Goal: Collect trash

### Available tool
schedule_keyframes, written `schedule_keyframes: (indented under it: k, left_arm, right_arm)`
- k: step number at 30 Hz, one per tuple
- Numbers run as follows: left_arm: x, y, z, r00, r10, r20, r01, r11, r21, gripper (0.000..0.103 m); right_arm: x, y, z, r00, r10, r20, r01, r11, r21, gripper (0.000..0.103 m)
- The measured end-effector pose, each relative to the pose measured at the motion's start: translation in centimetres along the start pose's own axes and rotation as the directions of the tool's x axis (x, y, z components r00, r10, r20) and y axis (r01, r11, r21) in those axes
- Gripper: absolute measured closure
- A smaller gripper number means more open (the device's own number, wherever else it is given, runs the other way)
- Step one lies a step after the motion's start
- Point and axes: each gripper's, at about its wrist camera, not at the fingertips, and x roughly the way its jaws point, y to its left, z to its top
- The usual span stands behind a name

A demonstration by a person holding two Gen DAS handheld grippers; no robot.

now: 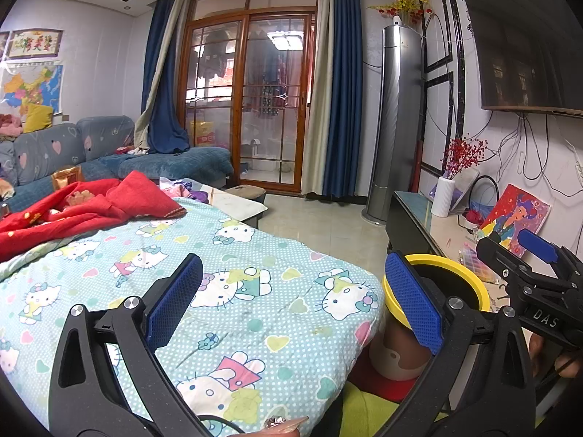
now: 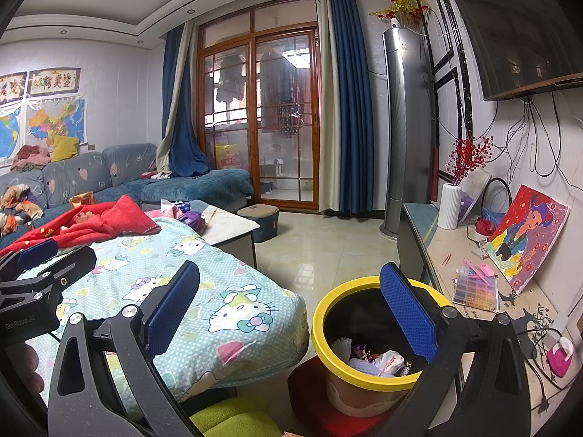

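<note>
A yellow-rimmed trash bin (image 2: 329, 313) with a black liner stands on the floor between the covered table and the side cabinet; wrappers and paper trash (image 2: 379, 360) lie inside it. The same bin (image 1: 470, 280) shows in the left wrist view behind my right-hand finger. My left gripper (image 1: 295, 300) is open over the Hello Kitty quilt (image 1: 237, 291), nothing between its blue pads. My right gripper (image 2: 291, 307) is open too, its right finger (image 2: 408, 313) above the bin's mouth, holding nothing. The right gripper (image 1: 524, 262) also appears at the right edge of the left wrist view.
A red blanket (image 1: 73, 207) and clothes lie on the quilt's far end. A sofa (image 2: 91, 174) runs along the left wall. The side cabinet (image 2: 466, 255) carries a white vase, a bead box (image 2: 475, 287), a painting (image 2: 528, 240) and cables. A tower air conditioner (image 2: 408, 127) stands past it.
</note>
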Motion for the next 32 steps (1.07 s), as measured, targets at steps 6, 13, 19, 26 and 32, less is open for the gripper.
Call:
schedule_keyframes:
  k: [6,13,19,26,32]
  left_arm:
    - [0.0,0.0,0.0,1.0,0.0,-0.004,0.0,1.0,0.0,0.011]
    - [0.2,0.1,-0.1,1.0,0.018,-0.021,-0.019,1.0,-0.021,0.011]
    - [0.1,1.2,0.1,0.999,0.025,-0.046,-0.028,0.997,-0.076,0.011]
    - [-3.7,10.7,0.2,0.968,0.232,-0.096,-0.248,0.946,-0.21,0.011]
    - [-10.3,26.5,-3.8,0.735,0.595,-0.324,-0.675,0.682,-0.279,0.011]
  right_arm:
    - [0.0,0.0,0.0,1.0,0.001,0.0,-0.001,1.0,0.0,0.006]
    - [0.1,0.2,-0.2,1.0,0.009,-0.009,-0.009,1.0,-0.001,0.006]
    - [0.8,2.0,-0.1,0.996,0.079,-0.032,-0.08,0.996,-0.036,0.006]
    - [4.0,12.0,2.6,0.921,0.368,-0.132,-0.378,0.924,-0.058,0.006]
    - [5.7,30.3,1.2,0.671,0.653,-0.352,-0.711,0.7,-0.058,0.006]
